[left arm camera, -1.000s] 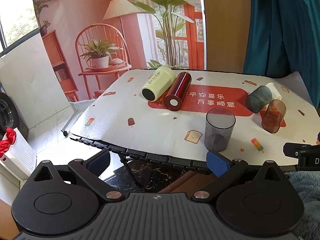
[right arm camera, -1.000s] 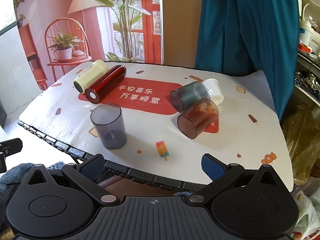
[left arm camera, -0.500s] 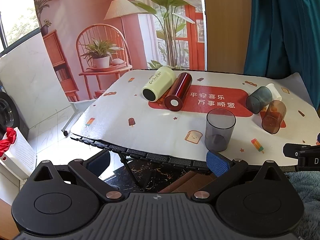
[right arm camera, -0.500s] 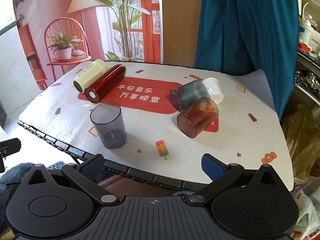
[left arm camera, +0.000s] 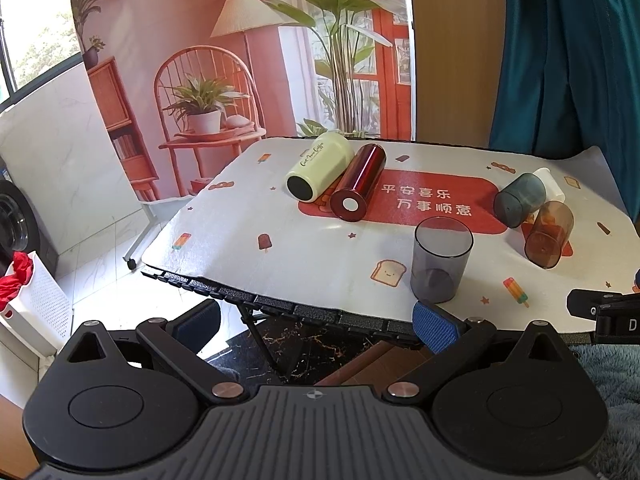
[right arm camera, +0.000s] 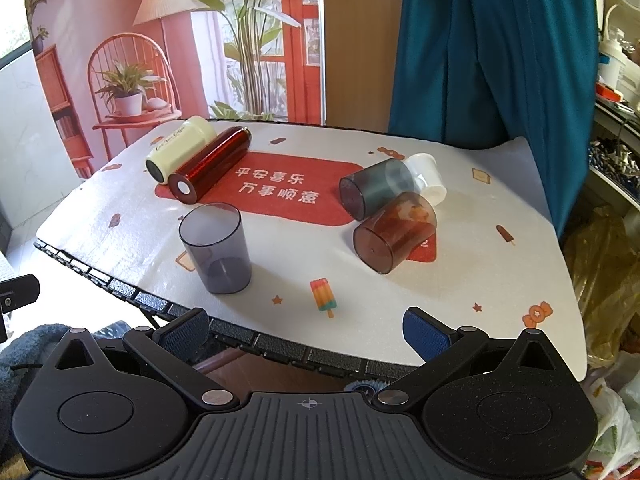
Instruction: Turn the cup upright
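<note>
A grey see-through cup (left arm camera: 440,266) (right arm camera: 216,250) stands upright near the table's front edge. A brown cup (left arm camera: 548,234) (right arm camera: 394,232), a dark teal cup (left arm camera: 518,200) (right arm camera: 374,192) and a white cup (right arm camera: 428,178) lie on their sides at the right. A cream bottle (left arm camera: 320,172) (right arm camera: 180,154) and a red bottle (left arm camera: 358,188) (right arm camera: 214,170) lie at the back left. My left gripper (left arm camera: 316,320) and right gripper (right arm camera: 306,328) are open and empty, both in front of the table edge.
The table (left arm camera: 280,240) has a white printed mat with a red panel. A teal curtain (right arm camera: 480,48) hangs behind. A white basket (left arm camera: 32,304) stands on the floor at left; bags and clutter (right arm camera: 608,248) lie at right.
Both views have shifted only slightly. The cups and bottles have not moved and both grippers remain open.
</note>
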Available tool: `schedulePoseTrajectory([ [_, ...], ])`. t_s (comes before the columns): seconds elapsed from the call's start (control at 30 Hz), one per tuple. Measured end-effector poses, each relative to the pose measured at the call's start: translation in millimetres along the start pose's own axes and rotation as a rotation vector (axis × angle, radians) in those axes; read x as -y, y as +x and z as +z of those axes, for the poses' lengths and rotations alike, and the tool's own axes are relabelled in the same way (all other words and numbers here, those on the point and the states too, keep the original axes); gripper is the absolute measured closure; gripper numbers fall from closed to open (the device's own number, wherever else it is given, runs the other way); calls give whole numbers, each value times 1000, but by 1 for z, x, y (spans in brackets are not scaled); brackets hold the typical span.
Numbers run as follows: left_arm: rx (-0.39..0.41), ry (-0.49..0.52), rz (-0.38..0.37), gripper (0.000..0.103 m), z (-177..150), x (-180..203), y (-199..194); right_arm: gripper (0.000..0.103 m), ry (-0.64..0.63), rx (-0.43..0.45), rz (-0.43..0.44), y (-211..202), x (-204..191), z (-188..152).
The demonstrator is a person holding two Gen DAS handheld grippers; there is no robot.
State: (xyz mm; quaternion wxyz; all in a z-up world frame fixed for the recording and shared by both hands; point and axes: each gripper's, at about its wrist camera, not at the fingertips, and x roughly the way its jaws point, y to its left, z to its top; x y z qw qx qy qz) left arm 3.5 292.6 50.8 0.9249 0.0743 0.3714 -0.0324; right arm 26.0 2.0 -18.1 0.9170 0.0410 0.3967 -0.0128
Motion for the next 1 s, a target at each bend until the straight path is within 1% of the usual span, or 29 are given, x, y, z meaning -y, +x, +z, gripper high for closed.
schedulePoseTrajectory([
  [1.0, 3, -10, 4, 0, 2, 4, 0, 0, 2, -4, -1, 0, 2, -1],
])
